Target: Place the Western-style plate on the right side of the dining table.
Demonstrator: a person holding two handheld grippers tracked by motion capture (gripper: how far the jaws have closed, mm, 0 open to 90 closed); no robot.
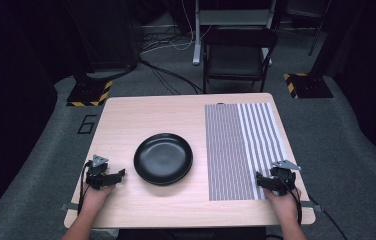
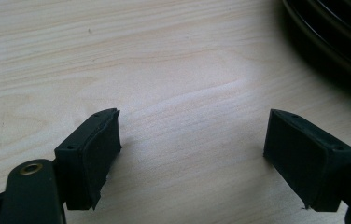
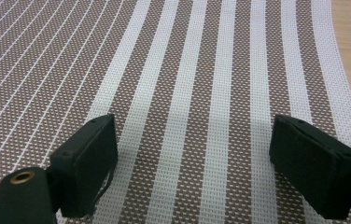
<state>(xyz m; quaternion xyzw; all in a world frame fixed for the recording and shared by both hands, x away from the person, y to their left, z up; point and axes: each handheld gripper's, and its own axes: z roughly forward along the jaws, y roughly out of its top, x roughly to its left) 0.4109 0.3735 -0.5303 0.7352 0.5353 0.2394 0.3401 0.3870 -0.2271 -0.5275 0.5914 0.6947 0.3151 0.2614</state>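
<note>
At the near edge of the counter [image 1: 126, 210], the left gripper [image 1: 107, 178] rests on bare wood with its jaws wide apart and nothing between them, while the right gripper [image 1: 268, 182] sits over the near right corner of the striped placemat [image 1: 236, 145], its jaws likewise spread and empty. Just beyond the left gripper lies the black plate [image 1: 163, 158], near but apart from it; the left gripper view cuts off all but a dark arc of its rim. Farther back, a folding chair [image 1: 238, 55] stands half lost in the dark.

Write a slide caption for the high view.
Open left gripper beside black plate; open right gripper over striped placemat.
</note>
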